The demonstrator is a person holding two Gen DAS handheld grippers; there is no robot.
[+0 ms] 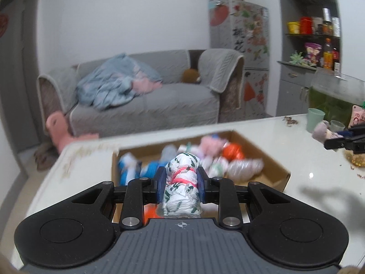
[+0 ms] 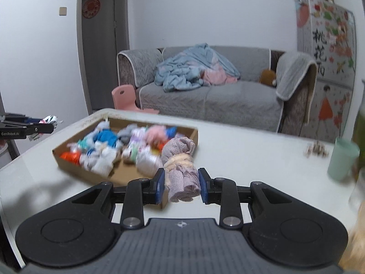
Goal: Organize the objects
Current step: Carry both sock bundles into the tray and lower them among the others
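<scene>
My left gripper [image 1: 181,186] is shut on a white rolled bundle with green marks and a pink band [image 1: 182,178], held above a shallow cardboard box [image 1: 277,178] on the white table [image 1: 262,127]. The box holds several rolled cloth and bag bundles. In the right wrist view my right gripper [image 2: 181,187] is shut on a mauve rolled cloth tied with a cream band [image 2: 180,166], above the near right corner of the same box [image 2: 68,157]. The left gripper with its bundle [image 2: 49,119] shows at the far left there; the right gripper [image 1: 342,140] shows at the right of the left wrist view.
A pale green cup [image 2: 342,159] and a glass tank with green water [image 1: 335,98] stand at the table's right side, with scattered crumbs [image 2: 316,150]. Beyond the table are a grey sofa [image 2: 216,100], a pink stool [image 2: 124,97] and a decorated fridge [image 2: 328,68].
</scene>
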